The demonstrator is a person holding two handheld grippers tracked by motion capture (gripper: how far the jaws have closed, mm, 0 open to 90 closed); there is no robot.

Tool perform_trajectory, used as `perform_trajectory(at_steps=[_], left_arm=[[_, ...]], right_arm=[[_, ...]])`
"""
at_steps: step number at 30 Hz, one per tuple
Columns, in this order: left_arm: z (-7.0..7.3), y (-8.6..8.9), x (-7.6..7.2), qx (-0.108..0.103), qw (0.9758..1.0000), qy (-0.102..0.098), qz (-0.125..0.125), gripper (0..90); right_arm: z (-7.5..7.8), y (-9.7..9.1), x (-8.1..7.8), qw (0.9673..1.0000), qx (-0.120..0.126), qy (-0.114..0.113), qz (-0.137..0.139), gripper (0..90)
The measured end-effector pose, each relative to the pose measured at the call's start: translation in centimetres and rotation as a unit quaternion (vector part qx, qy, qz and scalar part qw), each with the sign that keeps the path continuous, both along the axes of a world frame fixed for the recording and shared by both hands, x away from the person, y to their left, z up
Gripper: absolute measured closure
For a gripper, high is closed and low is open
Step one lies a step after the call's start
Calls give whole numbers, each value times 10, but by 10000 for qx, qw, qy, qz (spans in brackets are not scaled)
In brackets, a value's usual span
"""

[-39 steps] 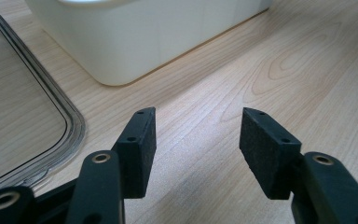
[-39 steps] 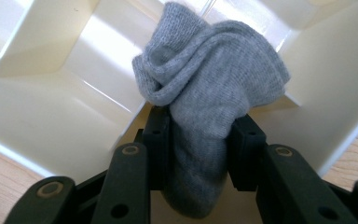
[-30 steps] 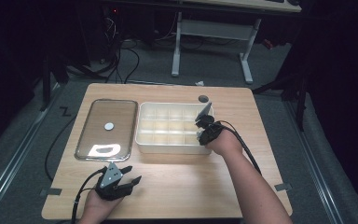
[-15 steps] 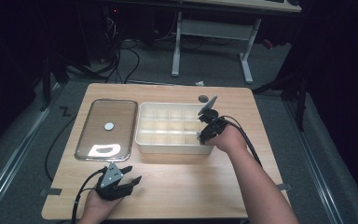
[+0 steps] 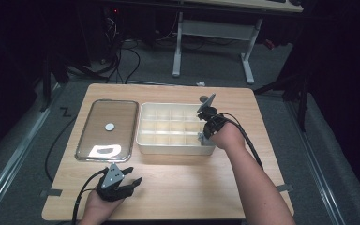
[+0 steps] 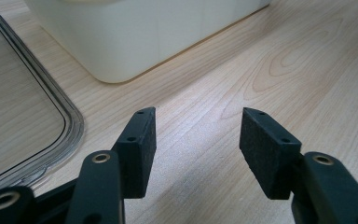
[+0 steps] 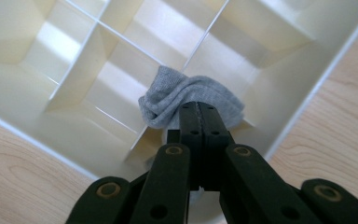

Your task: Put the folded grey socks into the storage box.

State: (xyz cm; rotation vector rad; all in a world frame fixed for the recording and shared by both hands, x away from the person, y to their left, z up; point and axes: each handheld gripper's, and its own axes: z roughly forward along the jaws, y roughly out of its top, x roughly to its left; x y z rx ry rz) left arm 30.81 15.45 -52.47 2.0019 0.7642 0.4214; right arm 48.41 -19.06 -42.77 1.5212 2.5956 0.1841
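Observation:
A cream box with several compartments stands mid-table. My right gripper hangs over its near right corner, shut on a grey sock. In the right gripper view the bunched sock dangles above a corner compartment of the box. Near the table's front left edge my left gripper rests open on the wood; in the left gripper view nothing lies between its pads.
A clear lid with a white round spot lies flat to the left of the box, and its rim curves past my left gripper. Bare wood stretches in front of the box. A desk frame stands on the floor beyond the table.
My right gripper has shifted slightly toward the near right corner of the box with the sock. The left gripper has stayed put.

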Motion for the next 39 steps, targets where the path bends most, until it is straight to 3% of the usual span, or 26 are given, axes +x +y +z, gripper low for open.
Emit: perform_trajectory(at_steps=[7, 8, 10, 19, 26, 39], left_arm=[[0, 0, 0, 7, 10000, 20, -29, 465], [0, 0, 0, 15, 10000, 16, -31, 464], [0, 0, 0, 9, 10000, 7, -24, 464], [-2, -2, 0, 37, 10000, 45, -50, 464], [-2, -2, -1, 44, 10000, 40, -70, 465], [-2, -3, -1, 54, 10000, 40, -73, 464]], right_arm=[[-12, -3, 2, 9998, 30, 173, -95, 900], [-22, -4, 1, 9994, -141, 304, -127, 900], [-28, -4, 2, 9992, -66, 350, -176, 900], [-33, -2, 9, 9983, -73, 557, -165, 900], [-37, 3, 11, 9976, -216, 619, -219, 900], [-37, 1, 10, 9981, -150, 576, -181, 900]])
